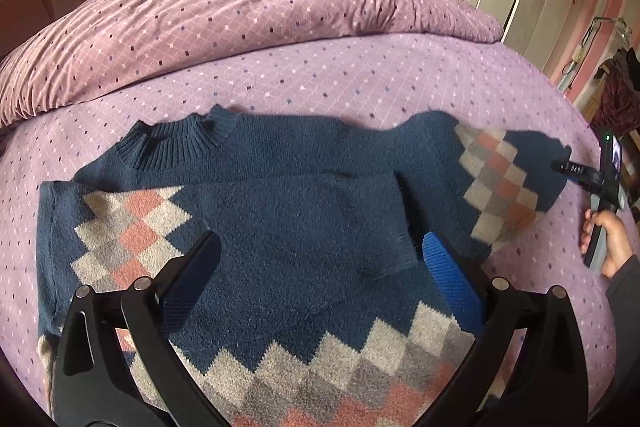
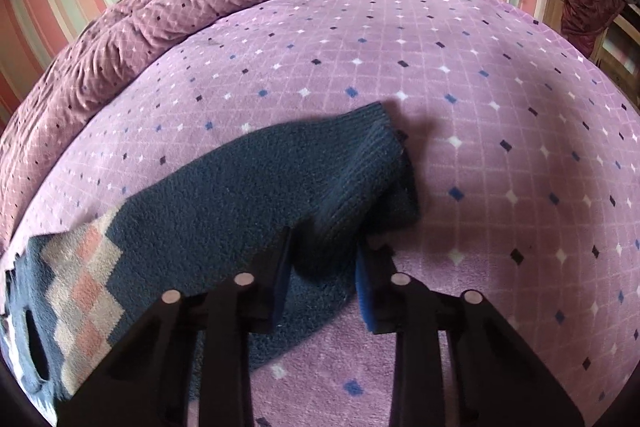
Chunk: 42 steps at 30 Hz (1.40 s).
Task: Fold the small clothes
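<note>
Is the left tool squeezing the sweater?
No, the left tool is wide open, its fingers spread apart over the sweater.

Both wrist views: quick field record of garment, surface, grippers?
garment: navy knit sweater with pink-grey diamond pattern, spread flat, one sleeve folded across the body
surface: purple diamond-print bed blanket
left gripper: jaws open, over the sweater body
right gripper: jaws closed on ribbed navy sleeve cuff
background: crumpled purple quilt
</note>
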Tool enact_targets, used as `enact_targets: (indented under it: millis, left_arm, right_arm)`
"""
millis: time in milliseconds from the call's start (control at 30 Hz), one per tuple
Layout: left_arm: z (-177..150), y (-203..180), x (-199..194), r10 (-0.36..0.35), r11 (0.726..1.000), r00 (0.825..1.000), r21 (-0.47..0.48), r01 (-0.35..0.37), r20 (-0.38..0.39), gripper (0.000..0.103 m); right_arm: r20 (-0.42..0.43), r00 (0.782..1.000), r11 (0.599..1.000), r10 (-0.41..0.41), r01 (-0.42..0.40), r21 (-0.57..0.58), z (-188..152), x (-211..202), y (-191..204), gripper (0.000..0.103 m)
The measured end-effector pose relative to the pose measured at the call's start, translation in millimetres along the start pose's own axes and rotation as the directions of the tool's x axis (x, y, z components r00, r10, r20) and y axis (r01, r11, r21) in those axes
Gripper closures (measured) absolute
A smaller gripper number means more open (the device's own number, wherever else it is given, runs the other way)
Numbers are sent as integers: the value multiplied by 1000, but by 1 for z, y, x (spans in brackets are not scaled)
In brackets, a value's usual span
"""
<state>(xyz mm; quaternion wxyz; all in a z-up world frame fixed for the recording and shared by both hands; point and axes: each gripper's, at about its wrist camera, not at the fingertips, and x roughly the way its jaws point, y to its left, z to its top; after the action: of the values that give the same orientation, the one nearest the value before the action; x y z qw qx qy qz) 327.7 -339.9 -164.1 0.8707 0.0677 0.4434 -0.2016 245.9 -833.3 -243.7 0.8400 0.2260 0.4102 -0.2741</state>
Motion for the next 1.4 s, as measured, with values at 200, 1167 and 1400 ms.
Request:
enact_targets:
  millis: [200, 1167, 1400]
  left_arm:
    - [-9, 7, -4, 42, 999, 999, 17, -42, -11, 3]
    - [-47, 237, -104, 228, 963, 973, -157, -220, 32, 3]
    - [-62, 284, -126, 274, 943, 961, -201, -263, 27, 3]
  right_arm:
    - [-7, 999, 997, -45, 44, -57, 2, -1, 12, 86]
    - [73, 896, 840, 438, -379, -388, -181, -205, 417, 89]
    - [-200, 876, 748, 438, -479, -459, -280, -169, 556, 87]
